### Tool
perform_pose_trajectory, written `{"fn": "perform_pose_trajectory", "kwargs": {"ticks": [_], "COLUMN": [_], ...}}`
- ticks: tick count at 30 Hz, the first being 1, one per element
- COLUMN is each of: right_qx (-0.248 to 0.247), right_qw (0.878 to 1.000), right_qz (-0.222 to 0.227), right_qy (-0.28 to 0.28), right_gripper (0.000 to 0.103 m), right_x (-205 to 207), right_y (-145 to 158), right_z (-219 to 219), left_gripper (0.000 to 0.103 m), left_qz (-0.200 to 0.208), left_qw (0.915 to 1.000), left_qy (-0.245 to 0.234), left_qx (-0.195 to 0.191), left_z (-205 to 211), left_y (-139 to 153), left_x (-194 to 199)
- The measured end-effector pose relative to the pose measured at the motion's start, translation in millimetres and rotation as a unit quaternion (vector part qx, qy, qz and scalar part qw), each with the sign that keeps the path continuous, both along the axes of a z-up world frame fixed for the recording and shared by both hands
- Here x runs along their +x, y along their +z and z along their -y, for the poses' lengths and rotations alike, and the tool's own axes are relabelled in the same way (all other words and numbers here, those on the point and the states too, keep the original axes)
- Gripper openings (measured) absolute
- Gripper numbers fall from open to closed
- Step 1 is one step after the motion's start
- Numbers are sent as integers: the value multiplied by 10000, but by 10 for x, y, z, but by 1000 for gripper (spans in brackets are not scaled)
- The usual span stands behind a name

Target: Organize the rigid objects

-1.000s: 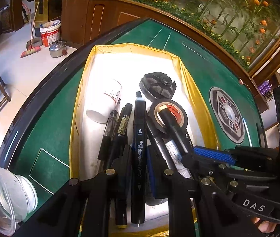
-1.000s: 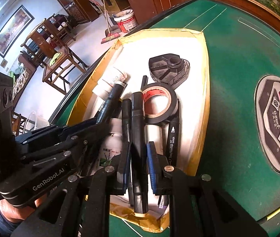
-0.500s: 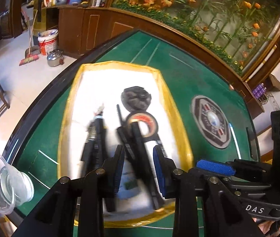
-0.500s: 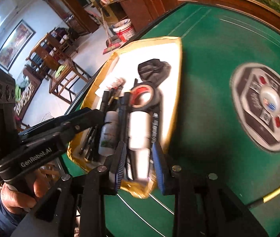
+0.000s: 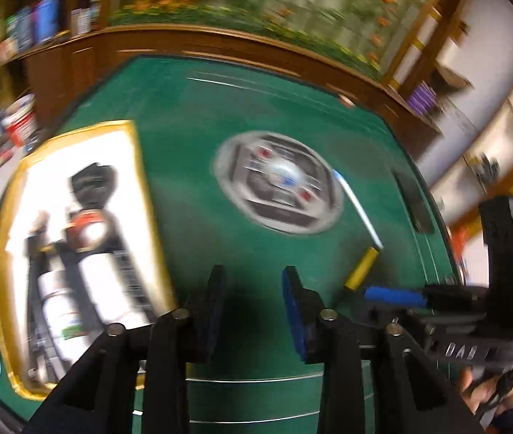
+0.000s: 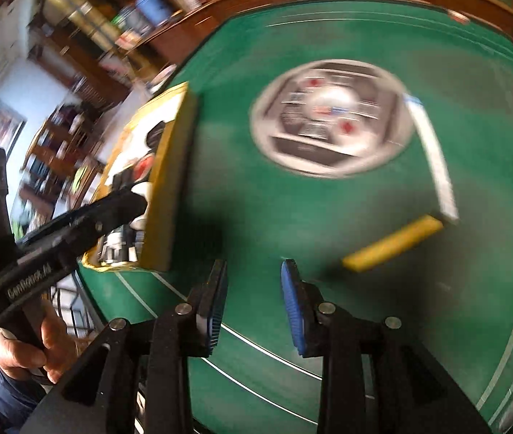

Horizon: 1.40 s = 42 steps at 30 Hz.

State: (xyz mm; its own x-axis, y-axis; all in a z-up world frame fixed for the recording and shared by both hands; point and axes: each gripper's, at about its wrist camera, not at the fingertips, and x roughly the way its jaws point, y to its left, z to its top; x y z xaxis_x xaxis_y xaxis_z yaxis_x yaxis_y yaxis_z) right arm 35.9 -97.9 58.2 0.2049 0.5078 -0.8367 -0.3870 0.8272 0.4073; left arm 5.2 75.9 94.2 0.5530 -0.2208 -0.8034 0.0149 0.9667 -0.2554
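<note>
Now both tongs — left gripper [image 5: 253, 311], right gripper [image 6: 254, 303] — just parted, empty (blurry!); a hasty grab could knock the yellow-capped stick [image 6: 394, 242] rolling away.

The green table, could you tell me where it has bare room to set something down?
Bare felt lies on the green table between the yellow-edged tray and the round centre panel, and below both open grippers. The tray is crowded with blurred pens and a tape roll. A white and yellow stick occupies the felt right of the panel.
</note>
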Motion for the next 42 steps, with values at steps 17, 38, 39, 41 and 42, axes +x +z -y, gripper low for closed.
{"fn": "perform_pose_trajectory", "kwargs": {"ticks": [17,38,39,41,42], "right_qx": [-27,-630,-735,-907,-1016], "right_qw": [9915,9971,9966,9955,9945], "right_qz": [-115,165,145,174,207], "right_qy": [-1295,-404,-334,-219,-163], "right_gripper": [33,33,33,33,33], "right_x": [-97,902,972,1093,1143], "right_y": [-40,-147,-193,-258,-286], "right_z": [1557,870,796,656,603], "left_gripper": [44,8,8,8,8], "left_qz": [-635,-715,-714,-714,-720], "left_qw": [9785,9951,9952,9953,9956], "left_qy": [-1815,-496,-481,-466,-423], "left_qx": [746,461,459,458,435], "left_z": [1490,1088,1094,1101,1100], "left_y": [-660,-815,-816,-813,-810], "left_x": [515,166,157,152,153]}}
